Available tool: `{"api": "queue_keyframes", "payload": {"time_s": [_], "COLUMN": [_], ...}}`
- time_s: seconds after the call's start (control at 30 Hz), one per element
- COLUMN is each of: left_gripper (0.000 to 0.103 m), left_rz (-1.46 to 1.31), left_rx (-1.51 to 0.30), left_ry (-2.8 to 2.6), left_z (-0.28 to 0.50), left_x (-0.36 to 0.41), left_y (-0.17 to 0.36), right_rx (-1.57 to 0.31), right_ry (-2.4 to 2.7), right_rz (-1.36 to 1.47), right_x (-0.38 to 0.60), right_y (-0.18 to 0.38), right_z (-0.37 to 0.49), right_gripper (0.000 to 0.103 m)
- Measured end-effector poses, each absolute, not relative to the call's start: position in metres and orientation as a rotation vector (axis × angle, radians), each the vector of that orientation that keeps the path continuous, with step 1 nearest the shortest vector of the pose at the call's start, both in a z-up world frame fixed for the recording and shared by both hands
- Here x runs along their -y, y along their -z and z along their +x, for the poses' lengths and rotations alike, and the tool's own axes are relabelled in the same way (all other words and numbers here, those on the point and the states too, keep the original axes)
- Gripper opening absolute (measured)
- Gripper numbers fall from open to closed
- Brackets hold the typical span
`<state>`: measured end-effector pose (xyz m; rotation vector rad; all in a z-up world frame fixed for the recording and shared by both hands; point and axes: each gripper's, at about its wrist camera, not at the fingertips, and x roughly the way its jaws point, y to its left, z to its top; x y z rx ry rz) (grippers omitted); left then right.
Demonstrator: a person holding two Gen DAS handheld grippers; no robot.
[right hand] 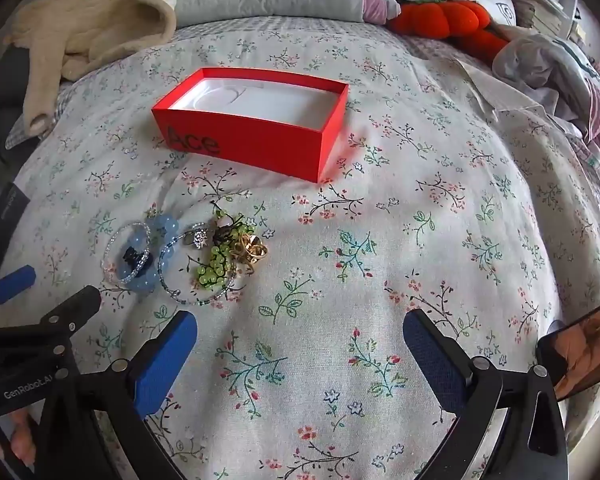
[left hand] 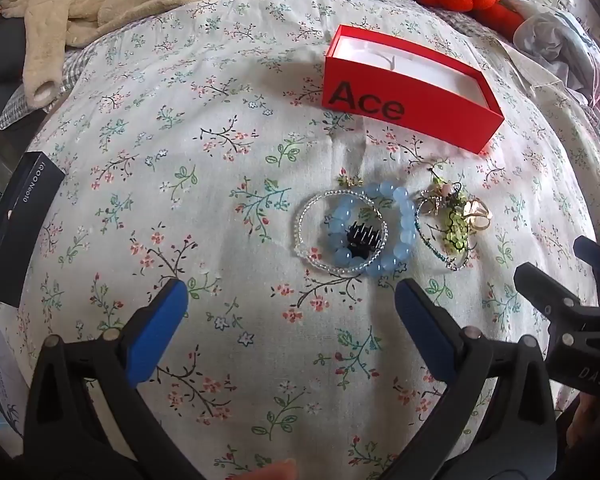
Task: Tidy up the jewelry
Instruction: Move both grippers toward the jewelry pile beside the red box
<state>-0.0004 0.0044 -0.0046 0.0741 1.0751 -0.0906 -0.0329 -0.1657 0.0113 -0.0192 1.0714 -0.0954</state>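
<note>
Floral bed [left hand: 220, 160] carries piled bracelets [left hand: 352, 232] before an open red box [left hand: 404, 96], seemingly empty; both grippers [left hand: 292, 312] [right hand: 300, 344] gape apart.

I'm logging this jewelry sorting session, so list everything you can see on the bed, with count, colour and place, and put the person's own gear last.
Box: one, red with white lining, open and empty, beyond the jewelry.
Bead bracelet: one, pale blue, in the jewelry pile.
Thin beaded bracelets: at least two, clear and silvery, one overlapping the blue one, one round the green beads.
Hair clip: one, black, inside the bracelets.
Green bead piece: one, light green, right part of the pile.
Gold pieces: a small cluster, count unclear, right edge of the pile.
Bedspread: one, white floral, under everything.
Fleece garment: one, cream, far left.
Plush toy: one, orange, far right.
Black box: one, left edge.
Left gripper: blue pads, open, empty.
Right gripper: blue pads, open, empty.
</note>
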Motion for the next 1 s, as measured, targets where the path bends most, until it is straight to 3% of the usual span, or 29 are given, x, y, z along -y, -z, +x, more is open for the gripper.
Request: {"api": "queue_keyframes", "payload": {"time_s": [1.0], "left_gripper": [0.103], "left_rz": [0.023], "left_rx": [-1.068], "left_ry": [0.097], "left_z": [0.009], "left_x": [-0.018], "left_y": [-0.004], "right_rx": [-1.089], "right_ry": [0.090], "right_rz": [-0.020], "right_x": [0.167], "right_y": [-0.026], "right_z": [-0.025], "right_gripper": [0.103]}}
